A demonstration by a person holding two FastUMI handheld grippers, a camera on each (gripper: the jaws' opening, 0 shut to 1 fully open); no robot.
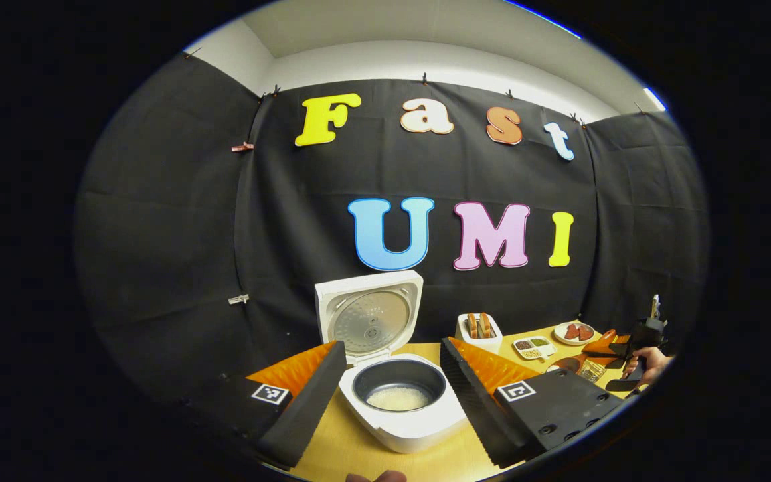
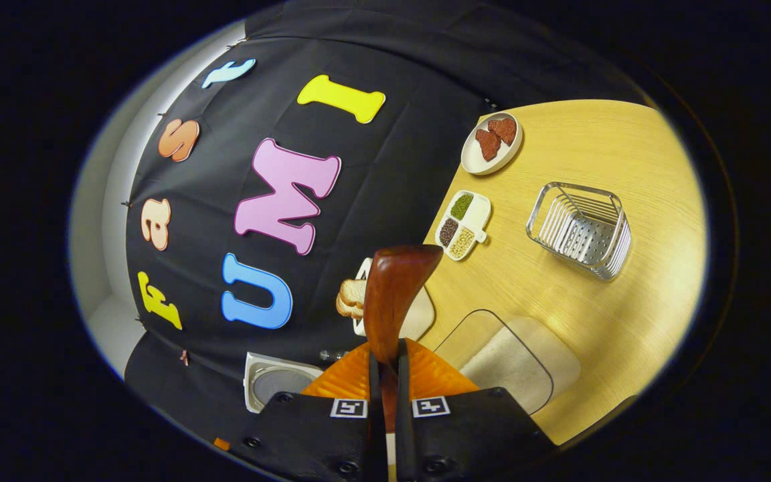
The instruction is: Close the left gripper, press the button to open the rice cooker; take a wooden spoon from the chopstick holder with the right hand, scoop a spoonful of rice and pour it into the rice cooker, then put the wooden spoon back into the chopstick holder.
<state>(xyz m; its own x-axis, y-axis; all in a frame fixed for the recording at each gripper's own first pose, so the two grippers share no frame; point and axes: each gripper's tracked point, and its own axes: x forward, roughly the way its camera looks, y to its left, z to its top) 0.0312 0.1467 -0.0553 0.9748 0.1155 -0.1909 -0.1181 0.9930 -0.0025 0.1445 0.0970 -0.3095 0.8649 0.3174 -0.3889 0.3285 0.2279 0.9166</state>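
Observation:
The white rice cooker point(image 1: 402, 408) stands open, lid point(image 1: 369, 314) upright, with a little rice in its dark pot point(image 1: 399, 395). My left gripper point(image 1: 392, 345) is open, one finger on each side of the cooker, touching nothing. My right gripper point(image 2: 385, 358) is shut on the handle of a dark wooden spoon point(image 2: 395, 284); the face of the bowl turned to me carries no rice. The view is rolled sideways. Below the spoon lies a clear container of rice point(image 2: 512, 361), and the wire chopstick holder point(image 2: 579, 231) stands beyond it. Far to the right, a hand point(image 1: 650, 365) holds the right gripper point(image 1: 616, 348).
On the wooden table point(image 2: 593, 147) are a plate of red pieces point(image 2: 491, 142), a three-part dish of grains point(image 2: 462, 224) and a white dish of bread point(image 2: 355, 298). The same bread dish point(image 1: 479, 331) and grain dish point(image 1: 534, 347) sit right of the cooker.

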